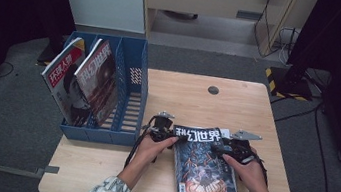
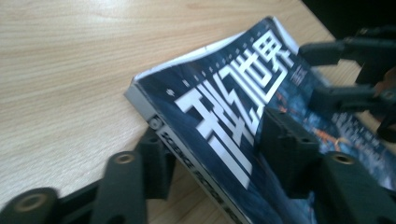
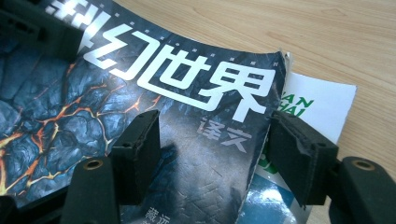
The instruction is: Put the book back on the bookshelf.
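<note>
Sleeved forearms enter at 6 o'clock in the high view. Dark magazine (image 1: 204,166) lies flat on the wooden table (image 1: 238,103), toward 5 o'clock of centre. Left gripper (image 1: 168,137) straddles its spine corner at 9 o'clock, jaws half apart. Right gripper (image 1: 221,147) straddles its far edge at 3 o'clock, jaws part open; whether the pads press, I cannot tell. Blue file rack (image 1: 131,90) stands at 10 o'clock.

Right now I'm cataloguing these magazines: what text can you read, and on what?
"科幻世界": magazine on the table, cover title.
"译文": same cover, below the title.
"科幻世界": right magazine in the blue rack.
"环球人物": left magazine in the rack.
Spine lettering and green letters on the page underneath: unreadable.
</note>
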A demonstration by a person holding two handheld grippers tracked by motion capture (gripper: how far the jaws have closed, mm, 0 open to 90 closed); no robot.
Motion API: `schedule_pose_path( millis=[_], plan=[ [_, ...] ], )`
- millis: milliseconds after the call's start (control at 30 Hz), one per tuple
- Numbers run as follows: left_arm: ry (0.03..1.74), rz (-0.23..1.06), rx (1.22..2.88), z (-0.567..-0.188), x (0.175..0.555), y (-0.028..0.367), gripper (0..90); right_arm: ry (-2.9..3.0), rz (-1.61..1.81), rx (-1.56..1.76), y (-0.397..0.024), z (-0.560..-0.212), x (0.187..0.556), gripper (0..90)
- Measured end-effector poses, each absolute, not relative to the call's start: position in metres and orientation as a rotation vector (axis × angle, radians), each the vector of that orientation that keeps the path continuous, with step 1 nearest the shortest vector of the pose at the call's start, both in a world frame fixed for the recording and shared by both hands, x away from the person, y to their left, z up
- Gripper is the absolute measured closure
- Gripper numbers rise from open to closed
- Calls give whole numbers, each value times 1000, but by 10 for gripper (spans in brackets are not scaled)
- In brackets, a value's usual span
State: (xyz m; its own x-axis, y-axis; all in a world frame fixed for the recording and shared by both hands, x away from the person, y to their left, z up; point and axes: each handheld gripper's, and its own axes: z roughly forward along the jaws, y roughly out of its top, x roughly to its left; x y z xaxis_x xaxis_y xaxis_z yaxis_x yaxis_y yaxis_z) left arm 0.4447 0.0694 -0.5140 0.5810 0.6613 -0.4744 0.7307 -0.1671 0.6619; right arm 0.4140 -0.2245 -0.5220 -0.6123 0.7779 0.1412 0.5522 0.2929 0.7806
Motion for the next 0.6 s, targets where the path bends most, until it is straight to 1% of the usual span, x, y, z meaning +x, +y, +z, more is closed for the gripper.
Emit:
schedule_pose_path(
  millis=[33, 200, 367, 433, 467, 500, 567, 600],
  plan=[
    [1120, -98, 1886, -513, 445, 67, 535, 2305, 1226, 1208, -224, -522, 414, 379],
    [1108, -96, 1904, -506, 446, 61, 561, 2320, 1220, 1184, -220, -521, 411, 386],
    [1126, -116, 1903, -505, 448, 60, 561, 2318, 1210, 1164, -220, -521, 411, 387],
    [1139, -146, 1884, -505, 448, 60, 528, 2315, 1203, 1163, -219, -521, 411, 385],
    [1147, -162, 1877, -505, 448, 59, 491, 2312, 1202, 1164, -218, -520, 410, 385],
    [1148, -167, 1879, -504, 448, 58, 459, 2315, 1198, 1161, -218, -520, 410, 385],
    [1150, -161, 1883, -504, 449, 57, 437, 2314, 1197, 1157, -218, -520, 410, 384],
    [1157, -163, 1883, -504, 450, 55, 408, 2314, 1198, 1157, -218, -520, 410, 384]
  ],
)
